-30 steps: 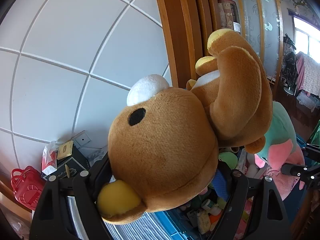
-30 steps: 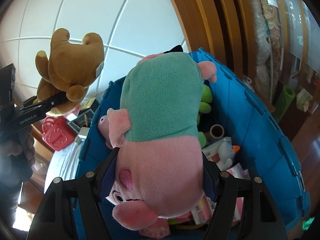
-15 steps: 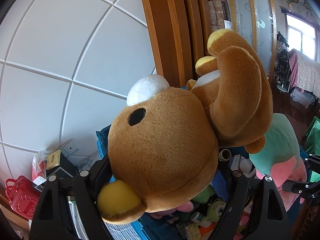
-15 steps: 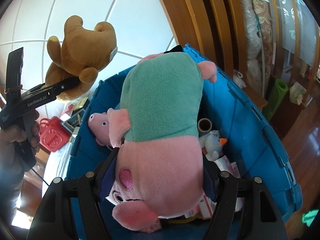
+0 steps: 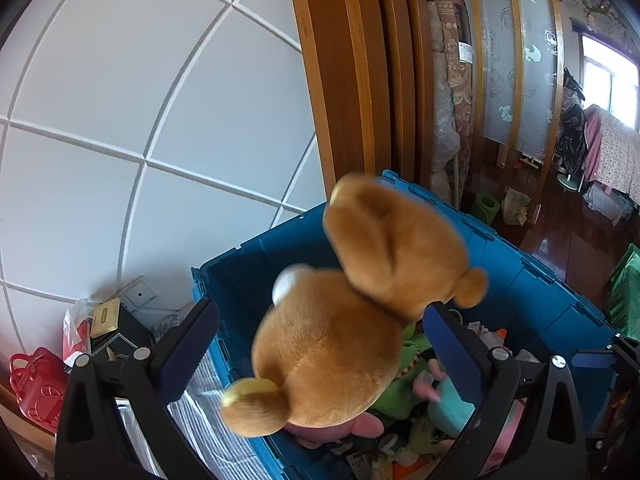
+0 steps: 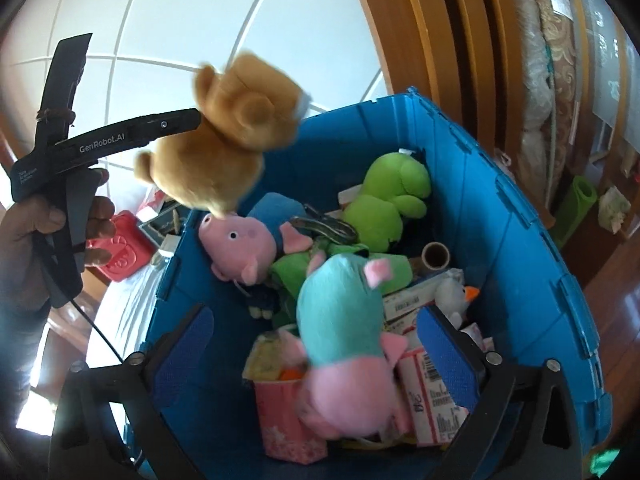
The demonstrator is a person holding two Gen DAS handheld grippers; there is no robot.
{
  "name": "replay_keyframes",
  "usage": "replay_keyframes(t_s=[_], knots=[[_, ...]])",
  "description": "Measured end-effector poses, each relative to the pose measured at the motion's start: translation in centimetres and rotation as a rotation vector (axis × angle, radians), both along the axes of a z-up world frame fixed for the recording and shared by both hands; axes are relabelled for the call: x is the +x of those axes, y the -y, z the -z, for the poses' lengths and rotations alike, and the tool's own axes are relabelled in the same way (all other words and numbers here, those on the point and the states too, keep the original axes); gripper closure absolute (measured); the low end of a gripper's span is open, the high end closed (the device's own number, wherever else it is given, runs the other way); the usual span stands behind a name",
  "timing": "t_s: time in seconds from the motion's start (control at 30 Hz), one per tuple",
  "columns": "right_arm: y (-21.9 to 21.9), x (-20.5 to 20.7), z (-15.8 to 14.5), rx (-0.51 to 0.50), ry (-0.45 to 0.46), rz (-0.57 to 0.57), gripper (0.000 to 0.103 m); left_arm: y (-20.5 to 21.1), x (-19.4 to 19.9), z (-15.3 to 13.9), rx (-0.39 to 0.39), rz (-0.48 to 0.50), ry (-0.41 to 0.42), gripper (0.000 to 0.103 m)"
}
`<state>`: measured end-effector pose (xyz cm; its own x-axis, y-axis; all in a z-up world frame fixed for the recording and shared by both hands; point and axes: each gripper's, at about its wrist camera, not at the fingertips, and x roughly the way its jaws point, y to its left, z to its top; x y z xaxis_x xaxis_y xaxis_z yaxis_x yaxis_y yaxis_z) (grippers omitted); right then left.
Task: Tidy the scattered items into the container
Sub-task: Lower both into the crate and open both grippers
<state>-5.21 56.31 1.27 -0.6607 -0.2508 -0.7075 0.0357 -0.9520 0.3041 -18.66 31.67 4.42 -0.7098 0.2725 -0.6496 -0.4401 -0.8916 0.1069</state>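
Both tools spread wide, brown bear (image 5: 352, 320) and pig plush (image 6: 344, 344) over blue bin (image 6: 520, 240)

Your brown plush bear (image 6: 224, 152) hangs above the blue plastic crate (image 6: 532, 240); your pink-and-teal plush pig (image 6: 344, 344) lies inside.

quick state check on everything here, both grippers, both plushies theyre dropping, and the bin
left gripper: open, jaws spread wide
right gripper: open, jaws spread wide
brown bear plush: released, blurred, falling above the bin
pink pig plush in teal dress: released, blurred, dropping onto the pile
blue bin: open-topped, already holding toys and boxes
green frog plush: lying in the bin
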Motion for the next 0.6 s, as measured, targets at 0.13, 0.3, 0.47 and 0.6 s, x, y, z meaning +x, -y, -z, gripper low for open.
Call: replay_keyframes(t_s=[0.13, 0.3, 0.47, 0.6], knots=[[0.6, -0.4, 0.4, -0.017, 0.000, -0.008, 0.000, 1.7, 0.1, 0.5, 0.022, -0.015, 0.026, 0.000], [1.6, -1.0, 0.0, -0.022, -0.011, -0.022, 0.000, 4.5, 0.4, 1.0, 0.037, -0.047, 0.042, 0.000], [3.8, -1.6, -0.4, -0.023, -0.023, -0.053, 0.000, 7.3, 1.1, 1.2, 0.043, -0.073, 0.044, 0.000], [6.1, -1.9, -0.6, -0.018, -0.032, -0.082, 0.000, 10.3, 1.7, 1.3, 0.054, -0.100, 0.044, 0.000]])
